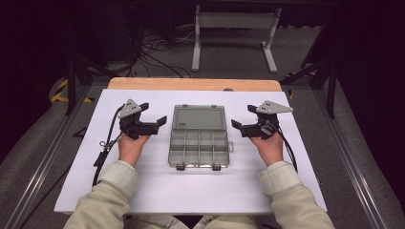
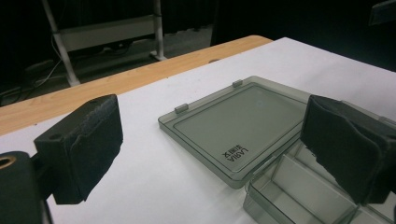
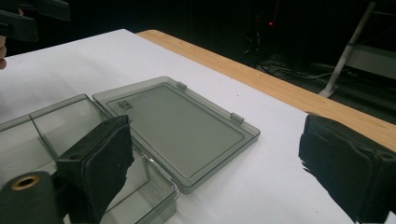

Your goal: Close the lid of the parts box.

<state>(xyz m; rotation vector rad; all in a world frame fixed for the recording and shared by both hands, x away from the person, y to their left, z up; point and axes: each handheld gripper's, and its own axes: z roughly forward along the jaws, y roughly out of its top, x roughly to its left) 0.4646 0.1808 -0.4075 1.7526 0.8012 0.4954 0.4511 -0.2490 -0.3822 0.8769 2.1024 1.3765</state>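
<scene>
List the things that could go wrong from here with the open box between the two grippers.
1. The clear organiser box looks light and sits loose on the smooth white table; a push from the left gripper or right gripper alone would probably slide it.
2. Its lid lies flat, fully open; pressing down on it could strain the hinge.
3. The empty compartments' thin dividers could catch a jaw.

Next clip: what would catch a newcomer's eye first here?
The clear grey compartment box lying open at the middle of the white table, its lid flat on the far side and its compartments empty. On either side of it hover the left gripper and right gripper, both open.
</scene>
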